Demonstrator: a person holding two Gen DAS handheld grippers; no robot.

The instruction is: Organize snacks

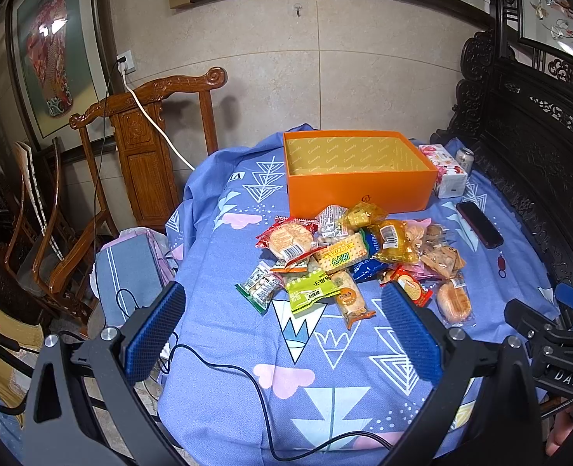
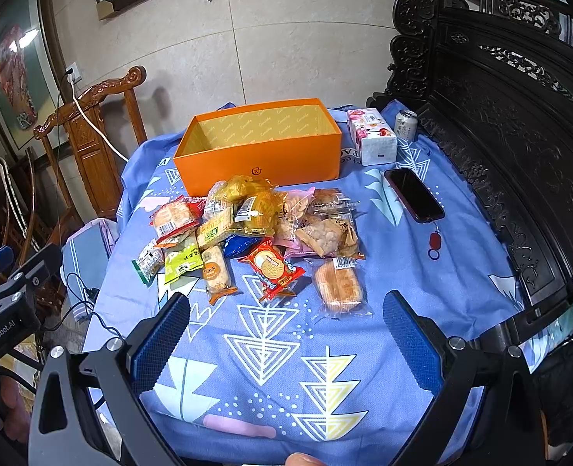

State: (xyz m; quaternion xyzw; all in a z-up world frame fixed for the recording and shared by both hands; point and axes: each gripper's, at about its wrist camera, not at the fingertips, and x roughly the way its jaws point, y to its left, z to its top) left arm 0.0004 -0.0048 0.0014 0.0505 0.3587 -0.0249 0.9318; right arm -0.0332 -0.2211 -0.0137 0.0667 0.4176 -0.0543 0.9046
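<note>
Two grippers are hovering over the near side of the table, and both are standing wide open with nothing between their blue pads: the left gripper (image 1: 282, 330) is facing the left half of the snack pile, the right gripper (image 2: 286, 334) the right half. Judging from that, no snack is being carried yet and the sorting is only beginning.

The orange box (image 2: 263, 151) is sitting at the far side, open at the top and showing only its patterned lining, which suggests it is waiting to receive the packets. The snack pile (image 1: 356, 256) is lying just in front of it, heaped loosely with wrappers overlapping, so any packet underneath is likely being pinned by its neighbours. The clear-wrapped bread (image 2: 339, 285) and the red round-biscuit packet (image 2: 273, 268) are lying at the near edge of the heap, nearest the right gripper and probably easiest to lift first.

A blue patterned cloth (image 2: 461, 272) is covering the table and draping over its edges; being soft, it may bunch under a low grasp. A tissue box (image 2: 372, 141), a drinks can (image 2: 406, 125) and a dark phone (image 2: 414, 194) are resting to the right, apart from the snacks. A carved wooden chair (image 1: 150, 136) is standing at the left, dark carved furniture (image 2: 519, 116) at the right, with framed pictures hanging on the tiled wall.
</note>
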